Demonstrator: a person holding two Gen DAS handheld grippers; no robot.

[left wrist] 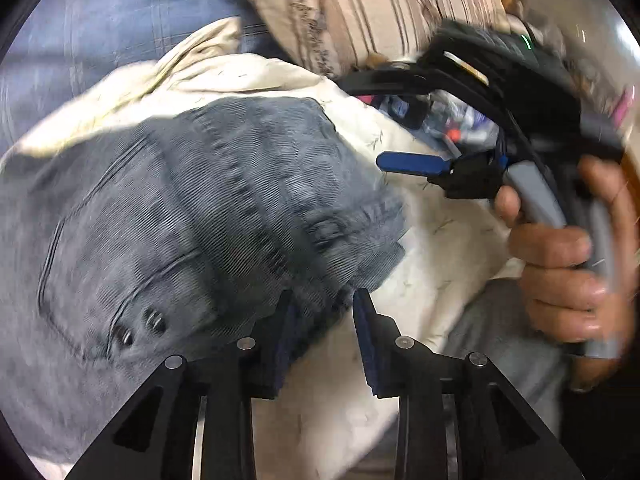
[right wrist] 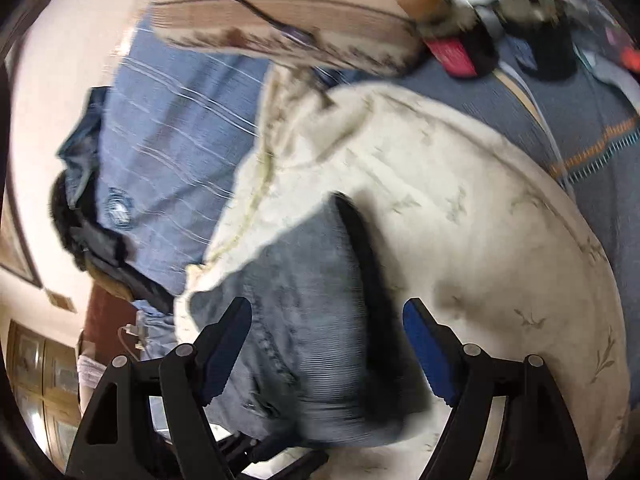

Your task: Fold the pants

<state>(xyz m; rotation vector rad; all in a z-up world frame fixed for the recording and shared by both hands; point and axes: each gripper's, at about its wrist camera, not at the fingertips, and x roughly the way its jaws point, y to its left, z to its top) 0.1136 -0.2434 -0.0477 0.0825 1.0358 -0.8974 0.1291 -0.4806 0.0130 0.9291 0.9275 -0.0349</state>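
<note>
Soft, even indoor light. Motion blur smears everything beyond the fingers point(left wrist: 366, 312), worst in the right wrist view. Fisheye bending and dark vignette ring both edges.

No legible txt, labels, brands or nos. in either view; round emblem point(right wrist: 119, 207) at 9 o'clock on blue cloth too blurred to read.

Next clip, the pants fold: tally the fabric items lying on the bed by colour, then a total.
Grey-blue: 1, the folded corduroy pants
Cream: 1, the leaf-print cloth under the pants
Beige with brown stripes: 1, the striped pillow
Blue: 1, the striped bedsheet
Dark navy: 1, a crumpled garment at the sheet's edge
Total: 5
</note>
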